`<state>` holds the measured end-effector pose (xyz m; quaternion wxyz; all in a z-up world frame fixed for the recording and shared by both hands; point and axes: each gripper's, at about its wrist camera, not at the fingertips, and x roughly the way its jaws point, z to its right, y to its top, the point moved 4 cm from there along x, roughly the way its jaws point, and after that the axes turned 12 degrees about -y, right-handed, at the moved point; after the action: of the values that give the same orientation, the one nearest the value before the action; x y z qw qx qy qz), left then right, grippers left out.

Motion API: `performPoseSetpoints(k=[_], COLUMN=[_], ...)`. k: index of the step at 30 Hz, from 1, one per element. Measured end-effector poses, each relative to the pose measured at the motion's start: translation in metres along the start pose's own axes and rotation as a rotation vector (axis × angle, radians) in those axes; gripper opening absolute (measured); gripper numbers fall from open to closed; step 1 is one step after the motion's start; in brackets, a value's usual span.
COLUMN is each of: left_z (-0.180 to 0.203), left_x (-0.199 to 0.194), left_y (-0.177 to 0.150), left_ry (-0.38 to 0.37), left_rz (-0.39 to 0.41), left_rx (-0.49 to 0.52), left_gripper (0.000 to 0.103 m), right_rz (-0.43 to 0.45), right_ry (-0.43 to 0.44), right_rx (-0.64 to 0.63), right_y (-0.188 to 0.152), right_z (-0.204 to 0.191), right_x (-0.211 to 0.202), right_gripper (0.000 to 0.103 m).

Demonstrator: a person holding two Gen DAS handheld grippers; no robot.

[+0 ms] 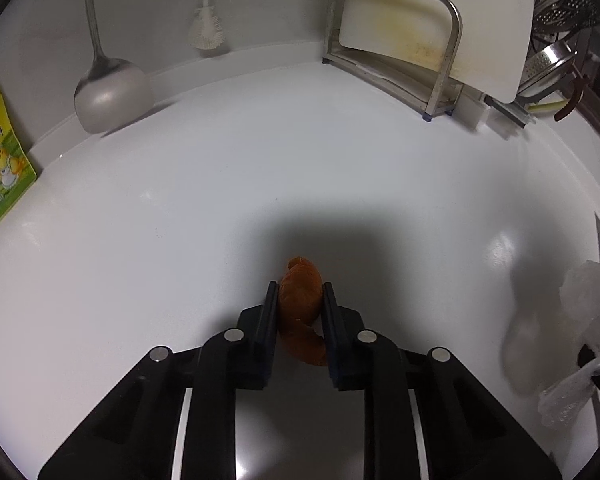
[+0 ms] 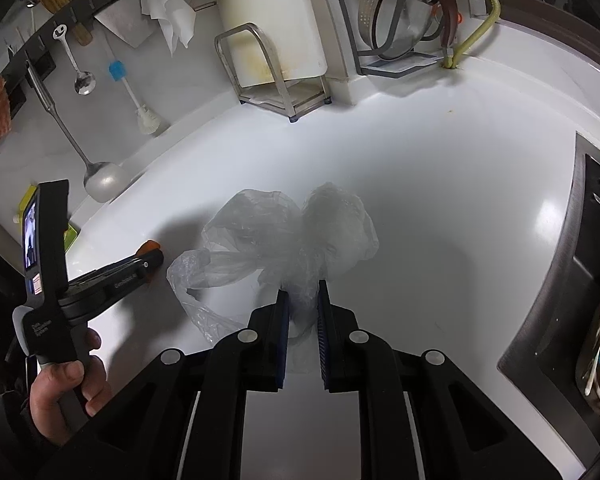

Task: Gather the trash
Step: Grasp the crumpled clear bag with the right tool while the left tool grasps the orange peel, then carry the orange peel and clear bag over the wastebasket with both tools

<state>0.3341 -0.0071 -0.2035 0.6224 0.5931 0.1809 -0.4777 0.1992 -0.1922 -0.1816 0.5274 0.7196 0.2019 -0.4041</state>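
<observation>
A: On the left, our left gripper (image 1: 300, 292) has its jaws closed on the orange peel (image 1: 302, 300), low over the white counter (image 1: 180, 240). Is the hold good?

B: We judge so. The peel looks light, leathery and curled; one end pokes out past the fingertips and a tail curls back between the fingers. It should bend, not break, and the pads sit on its broad middle, the sensible spot.

A: And to the right?

B: Our right gripper (image 2: 303, 294) is clamped on the gathered neck of the clear bag (image 2: 288, 232). The rest billows out on the counter beyond the fingertips.

A: How will the bag behave?

B: Thin, slick, nearly weightless, we'd say. It may slip or collapse, so the bunched part is the place to pinch. Its mouth looks hard to find; whether it is open, we cannot tell.

A: The peel lies just left of the bag, apart from it.

B: The surface is glossy and smooth. Far left hangs a ladle (image 2: 100, 184), then a brush (image 2: 148, 120); a rack (image 2: 272, 76) with a cutting board (image 2: 272, 20) stands at the far wall, and a stove (image 2: 592, 248) edges the right.
</observation>
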Motion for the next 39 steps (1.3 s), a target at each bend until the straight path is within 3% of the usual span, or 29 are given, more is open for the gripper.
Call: performPoseSetpoints(k=[9, 17, 29, 39], left_z=[0.008, 0.051, 0.137, 0.163], left_x=[-0.082, -0.146, -0.17, -0.17], left_y=[-0.038, -0.118, -0.222, -0.252], left_ry=[-0.008, -0.025, -0.018, -0.002], left_rz=[0.036, -0.011, -0.092, -0.118], left_rx=[0.037, 0.028, 0.045, -0.016], left_gripper=[0.019, 0.019, 0.019, 0.019], right_rz=[-0.002, -0.086, -0.181, -0.237], right_ry=[0.061, 0.112, 0.132, 0.146], right_rx=[-0.044, -0.192, -0.296, -0.343], right_y=[-0.02, -0.085, -0.167, -0.197], right_z=[-0.003, 0.02, 0.077, 0.099], right_x=[-0.031, -0.091, -0.143, -0.142], right_gripper=[0.012, 0.012, 0.012, 0.013])
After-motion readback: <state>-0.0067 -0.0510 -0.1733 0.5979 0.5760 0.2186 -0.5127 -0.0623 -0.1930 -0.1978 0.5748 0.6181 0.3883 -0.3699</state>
